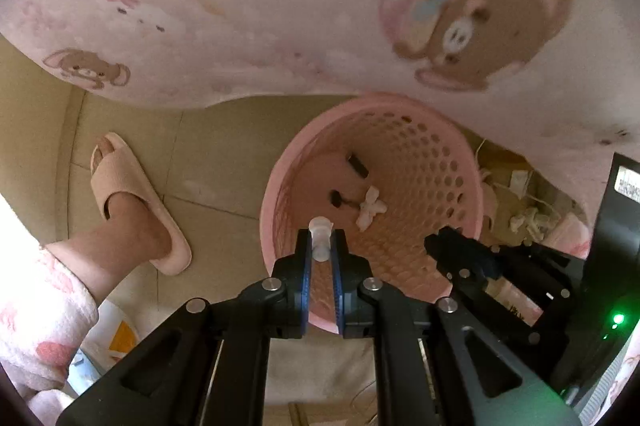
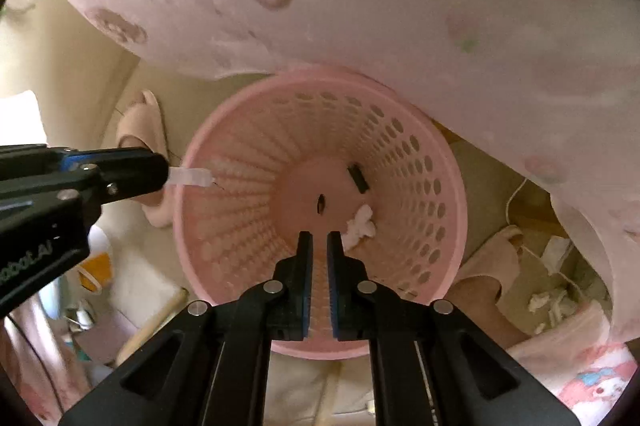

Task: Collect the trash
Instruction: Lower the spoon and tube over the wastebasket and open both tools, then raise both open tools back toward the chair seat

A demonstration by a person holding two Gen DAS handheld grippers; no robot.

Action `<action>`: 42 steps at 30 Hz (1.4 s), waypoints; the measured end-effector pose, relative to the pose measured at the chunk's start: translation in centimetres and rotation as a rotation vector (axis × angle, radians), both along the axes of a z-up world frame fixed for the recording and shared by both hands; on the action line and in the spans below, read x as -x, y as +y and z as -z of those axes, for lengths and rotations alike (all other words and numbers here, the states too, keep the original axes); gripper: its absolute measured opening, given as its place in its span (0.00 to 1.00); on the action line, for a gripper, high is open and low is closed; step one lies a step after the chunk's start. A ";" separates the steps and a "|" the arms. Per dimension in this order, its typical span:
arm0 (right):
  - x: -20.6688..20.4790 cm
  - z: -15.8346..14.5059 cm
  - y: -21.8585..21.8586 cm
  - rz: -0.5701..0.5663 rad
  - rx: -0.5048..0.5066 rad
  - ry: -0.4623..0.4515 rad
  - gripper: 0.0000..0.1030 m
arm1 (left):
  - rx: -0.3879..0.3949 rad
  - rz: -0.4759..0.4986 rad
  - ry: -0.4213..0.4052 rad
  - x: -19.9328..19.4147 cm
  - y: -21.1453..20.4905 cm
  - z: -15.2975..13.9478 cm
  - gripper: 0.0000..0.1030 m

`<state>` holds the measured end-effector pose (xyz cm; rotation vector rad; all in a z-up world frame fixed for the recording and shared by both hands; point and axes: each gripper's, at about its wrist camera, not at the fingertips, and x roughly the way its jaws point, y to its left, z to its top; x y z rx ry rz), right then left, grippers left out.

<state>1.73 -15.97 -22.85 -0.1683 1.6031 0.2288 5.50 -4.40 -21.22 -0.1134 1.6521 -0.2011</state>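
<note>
Each tool, the left tool (image 1: 321,240) and the right tool (image 2: 319,242), is built of matte black linkage arms joined by round silver pins, with blue-edged inner faces on the two fingers. A green light and a white label are carried on the right unit's body. A fleecy pink patterned pyjama leg (image 1: 36,310) and a pale pink slipper (image 1: 136,203) are worn.

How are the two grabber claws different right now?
The left gripper pinches a small clear plastic piece; the right gripper holds nothing. The left gripper's tip sits by the pink basket's rim; the right gripper points into its middle. Both are shut.
</note>
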 end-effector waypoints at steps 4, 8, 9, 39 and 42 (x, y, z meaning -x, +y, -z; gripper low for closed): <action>0.0 1.9 -0.3 0.001 0.039 0.045 0.07 | -0.051 0.025 0.026 0.2 -0.4 1.5 0.09; 0.5 3.8 -0.6 0.006 0.080 0.093 0.08 | -0.048 0.028 0.084 0.5 -0.4 3.4 0.09; 0.6 3.9 -0.8 0.008 0.084 0.096 0.08 | -0.043 0.026 0.094 0.6 -0.5 3.6 0.09; 0.8 0.2 -0.6 0.044 0.079 0.017 0.67 | -0.027 -0.113 -0.044 -0.6 3.0 -1.9 0.61; 0.8 -1.9 -0.3 0.042 0.062 -0.036 0.67 | -0.034 -0.131 -0.129 -0.7 3.9 -4.3 0.62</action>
